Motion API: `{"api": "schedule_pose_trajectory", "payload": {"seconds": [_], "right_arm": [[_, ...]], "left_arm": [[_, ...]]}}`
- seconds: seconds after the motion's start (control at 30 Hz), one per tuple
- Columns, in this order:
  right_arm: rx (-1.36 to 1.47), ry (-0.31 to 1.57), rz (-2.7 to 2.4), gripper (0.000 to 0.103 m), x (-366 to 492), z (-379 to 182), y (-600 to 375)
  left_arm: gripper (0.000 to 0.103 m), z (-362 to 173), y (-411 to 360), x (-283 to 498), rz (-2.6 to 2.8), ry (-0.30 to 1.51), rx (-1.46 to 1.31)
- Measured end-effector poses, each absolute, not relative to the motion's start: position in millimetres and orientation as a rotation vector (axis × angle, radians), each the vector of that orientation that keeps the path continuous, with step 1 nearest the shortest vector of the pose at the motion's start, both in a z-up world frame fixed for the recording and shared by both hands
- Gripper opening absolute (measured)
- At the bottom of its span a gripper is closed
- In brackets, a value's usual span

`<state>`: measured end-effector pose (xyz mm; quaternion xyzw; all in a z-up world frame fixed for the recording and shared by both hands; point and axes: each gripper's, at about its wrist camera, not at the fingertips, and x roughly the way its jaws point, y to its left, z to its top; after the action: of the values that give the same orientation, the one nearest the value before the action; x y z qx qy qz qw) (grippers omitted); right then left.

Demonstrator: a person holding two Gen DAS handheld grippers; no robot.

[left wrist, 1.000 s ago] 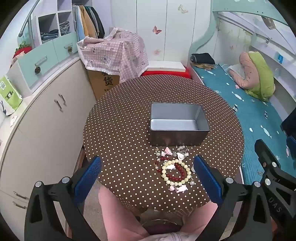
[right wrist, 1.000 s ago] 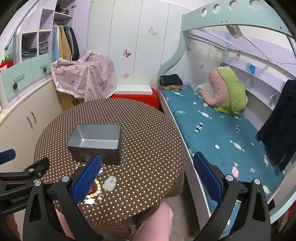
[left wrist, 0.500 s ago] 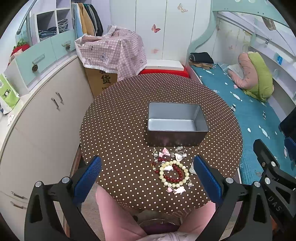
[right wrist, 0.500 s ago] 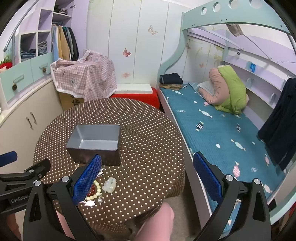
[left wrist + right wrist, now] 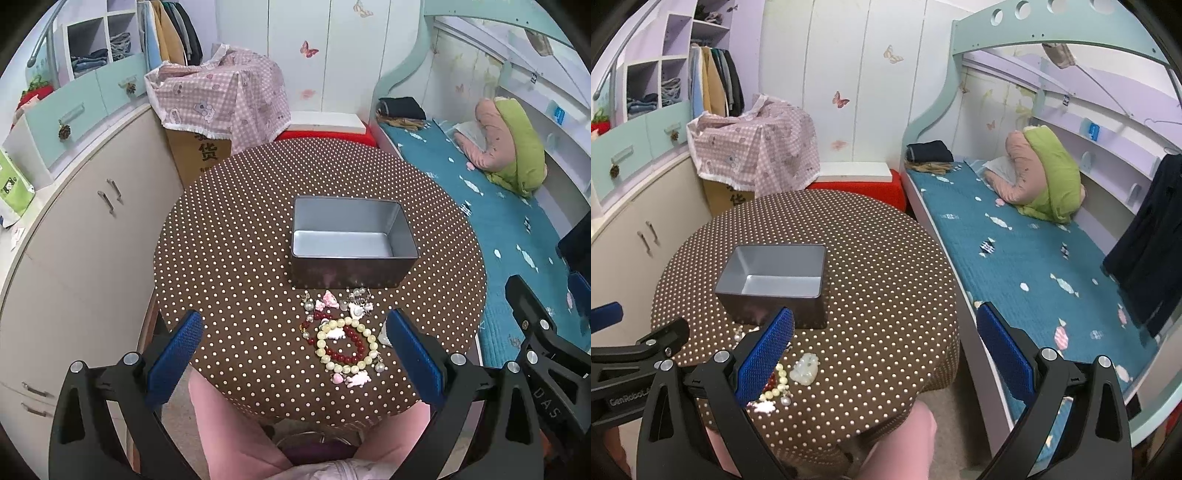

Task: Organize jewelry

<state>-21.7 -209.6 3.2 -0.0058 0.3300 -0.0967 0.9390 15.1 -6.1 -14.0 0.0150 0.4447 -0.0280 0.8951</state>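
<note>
Left gripper (image 5: 293, 354): blue-padded black fingers spread wide, nothing held, raised above the near edge of the round table covered in brown white-dotted cloth (image 5: 236, 258); person's pink-clad knees (image 5: 229, 435) visible below the edge. The jewelry lies on the cloth within the gap between those fingers, closer to the right-hand one: a cream bead bracelet (image 5: 347, 345) overlapping a dark red bead bracelet (image 5: 345, 347), small pink and white charms (image 5: 354, 378) on its near side, more pearl and pink pieces (image 5: 332, 301) on its far side. Right gripper (image 5: 884, 354): fingers also wide apart, empty, held off the table's right edge; its left finger overlaps the pile in view, with a pale green carved pendant (image 5: 805, 368) just right of that pad. Beyond the pile, close to its farthest pieces, stands an open rectangular grey metal tin (image 5: 351, 273), interior bare. Far field: teal-covered bed (image 5: 1027, 258) to the right, pink checked cloth over a carton (image 5: 221, 99) behind the table.
</note>
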Motion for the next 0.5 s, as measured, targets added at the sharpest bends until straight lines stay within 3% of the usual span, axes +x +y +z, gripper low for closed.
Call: {"api": "schedule_pose_trajectory", "payload": {"seconds": [0.5], "right_arm": [[0.01,0.693,-0.179,0.096,-18.7,-4.8,-210.2]], "left_arm": [[0.096,-17.7,-5.2,13.5,-0.051,0.927,0.033]]}}
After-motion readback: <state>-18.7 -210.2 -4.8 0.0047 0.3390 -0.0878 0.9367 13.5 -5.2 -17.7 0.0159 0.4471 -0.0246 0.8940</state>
